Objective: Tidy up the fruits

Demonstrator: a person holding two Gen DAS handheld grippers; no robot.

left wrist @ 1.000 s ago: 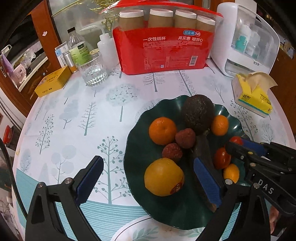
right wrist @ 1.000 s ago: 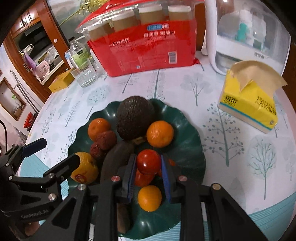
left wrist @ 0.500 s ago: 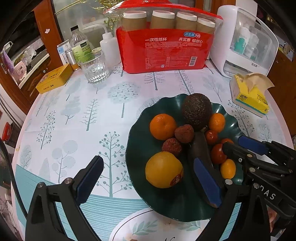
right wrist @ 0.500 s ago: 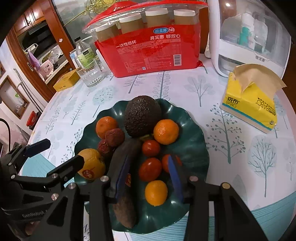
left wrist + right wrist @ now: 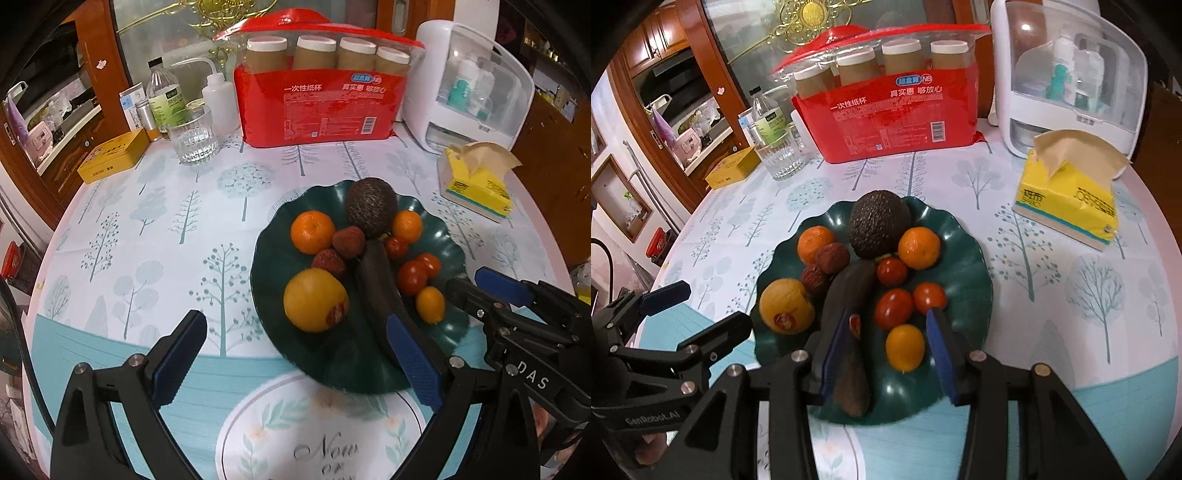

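Observation:
A dark green wavy plate (image 5: 280, 332) (image 5: 975, 284) holds the fruit: an avocado (image 5: 879, 227), two mandarins (image 5: 919, 247), two lychees (image 5: 832, 258), a yellow orange with a sticker (image 5: 786, 311), a dark overripe banana (image 5: 846, 332), three cherry tomatoes (image 5: 894, 308) and a small kumquat (image 5: 905, 347). My right gripper (image 5: 890, 354) is open and empty above the plate's near edge, its blue pads either side of the kumquat. My left gripper (image 5: 295, 362) is open and empty, wide over the plate's near left side. Each gripper shows in the other's view.
At the back stand a red pack of paper cups (image 5: 317, 99), a white appliance (image 5: 472, 85), a glass (image 5: 192, 138), bottles (image 5: 164, 96) and a yellow tin (image 5: 112, 155). A yellow tissue box (image 5: 1067, 195) lies right of the plate. The table edge curves at the left.
My right gripper opened and let go of a cherry tomato, which now lies on the plate. Both grippers pulled back toward me from the plate.

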